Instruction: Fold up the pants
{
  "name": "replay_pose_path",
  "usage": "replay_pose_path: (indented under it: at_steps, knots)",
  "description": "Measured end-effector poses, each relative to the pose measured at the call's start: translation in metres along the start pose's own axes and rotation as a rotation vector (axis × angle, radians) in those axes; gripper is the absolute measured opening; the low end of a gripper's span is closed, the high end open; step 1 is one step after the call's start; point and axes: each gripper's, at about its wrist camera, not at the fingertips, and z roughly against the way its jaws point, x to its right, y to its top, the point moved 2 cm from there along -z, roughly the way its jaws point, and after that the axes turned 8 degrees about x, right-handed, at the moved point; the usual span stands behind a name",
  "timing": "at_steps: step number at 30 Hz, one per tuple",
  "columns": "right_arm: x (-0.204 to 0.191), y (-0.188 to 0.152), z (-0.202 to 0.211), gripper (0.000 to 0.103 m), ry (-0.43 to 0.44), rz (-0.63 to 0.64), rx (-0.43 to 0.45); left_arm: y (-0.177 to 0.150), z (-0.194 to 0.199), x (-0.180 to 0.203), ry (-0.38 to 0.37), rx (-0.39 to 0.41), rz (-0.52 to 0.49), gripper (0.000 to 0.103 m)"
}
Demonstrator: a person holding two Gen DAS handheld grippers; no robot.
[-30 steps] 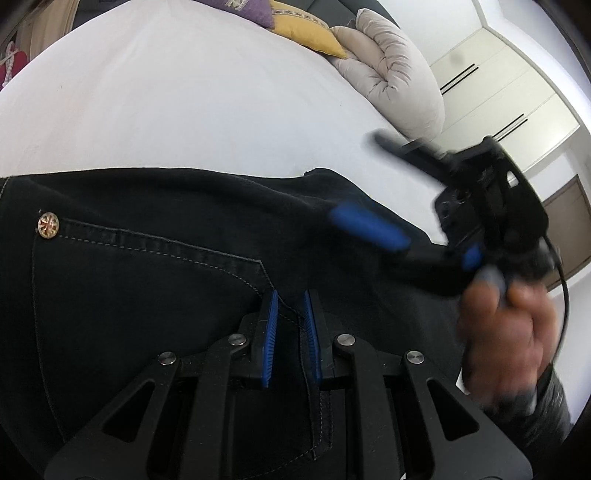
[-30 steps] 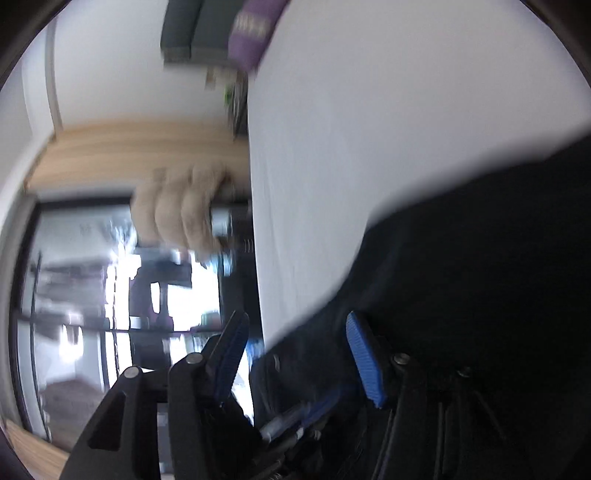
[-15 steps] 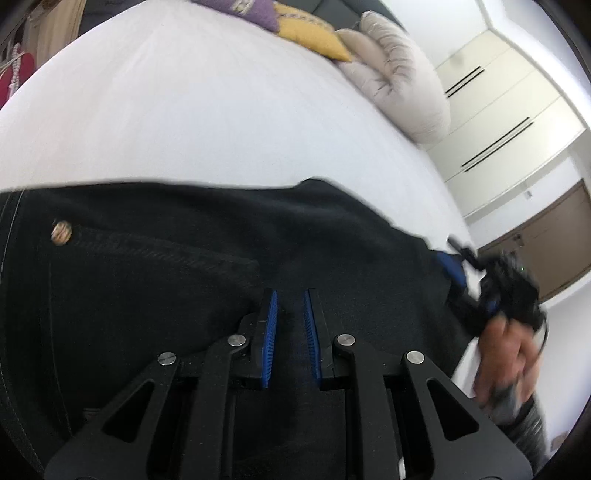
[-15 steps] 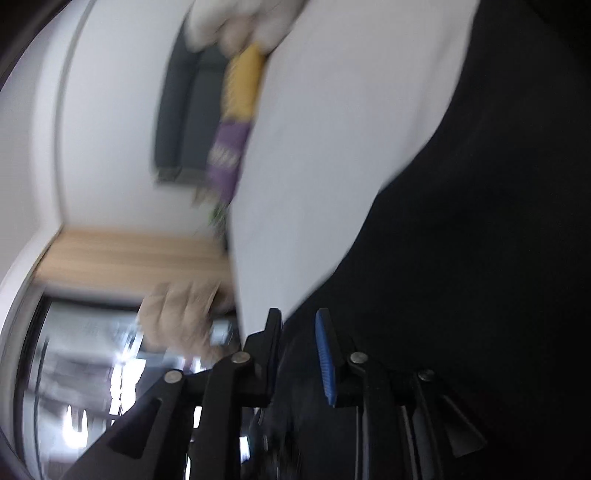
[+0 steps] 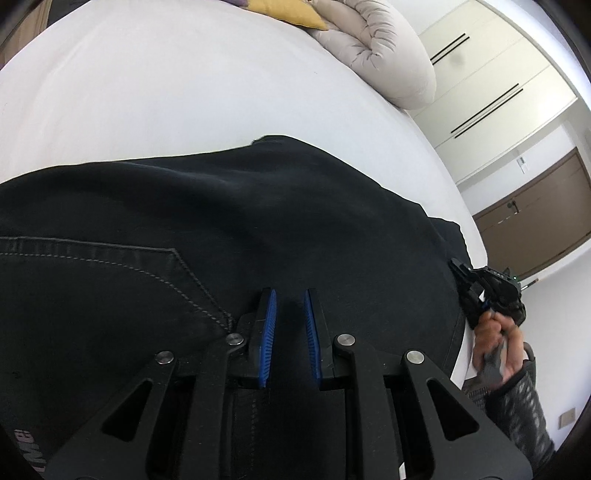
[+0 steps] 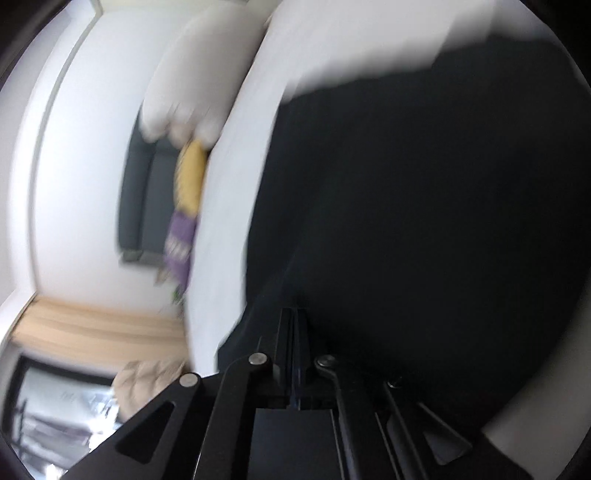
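Pants [image 5: 229, 221] under both claws [image 5: 289, 295] [image 6: 294, 314].

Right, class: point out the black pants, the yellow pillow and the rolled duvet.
black pants [image 5: 258, 221]: left wrist view, on the smooth cloth above the pocket seam.
yellow pillow [image 5: 286, 11]: left wrist view, on its flat face by the top edge.
rolled duvet [image 5: 380, 55]: left wrist view, on its puffed outer fold.

left gripper [image 5: 290, 297] low in its own view, blue-padded fingers [image 5: 269, 325] parted by a narrow gap, pointing forward. right gripper [image 6: 294, 317] fingers pressed together, no gap visible, view blurred. in left view the right gripper [image 5: 466, 291] sits far right, held by the right hand [image 5: 496, 345], grey knit sleeve on wrist.
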Motion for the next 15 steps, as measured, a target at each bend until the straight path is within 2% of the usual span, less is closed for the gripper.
replay_pose_path:
  at_steps: [3, 4, 5, 6, 8, 10, 12, 13, 14, 15]
  knots:
    - [-0.006, 0.024, 0.025, 0.000, -0.122, 0.004, 0.101, 0.002, 0.006, 0.001, -0.009, 0.003, 0.041, 0.016]
    - [-0.009, 0.027, 0.034, 0.005, -0.113, 0.011, 0.114, 0.008, 0.008, 0.011, -0.060, 0.021, 0.054, 0.016]
    - [-0.019, 0.023, 0.041, 0.005, -0.049, 0.025, 0.105, 0.012, 0.010, 0.025, -0.107, 0.034, 0.042, 0.016]
    - [-0.020, 0.023, 0.045, 0.005, 0.019, 0.034, 0.080, 0.015, 0.008, 0.038, -0.139, 0.035, 0.019, 0.016]
    - [-0.042, -0.011, 0.035, 0.005, 0.107, 0.080, -0.033, 0.016, -0.006, 0.071, -0.196, 0.011, -0.053, 0.016]
    - [-0.056, -0.055, 0.014, 0.005, 0.161, 0.106, -0.152, 0.007, -0.034, 0.087, -0.179, -0.060, -0.102, 0.016]
    - [-0.059, -0.097, -0.014, 0.005, 0.151, 0.130, -0.278, -0.005, -0.058, 0.077, -0.101, -0.133, -0.098, 0.015]
    - [-0.052, -0.109, -0.022, 0.005, 0.123, 0.133, -0.309, -0.010, -0.061, 0.066, -0.107, -0.150, -0.070, 0.015]
    - [-0.041, -0.118, -0.031, 0.000, 0.074, 0.127, -0.330, -0.010, -0.055, 0.059, -0.129, -0.138, -0.036, 0.013]
    - [-0.037, -0.116, -0.037, 0.000, 0.075, 0.121, -0.316, -0.009, -0.049, 0.052, -0.105, -0.133, -0.030, 0.010]
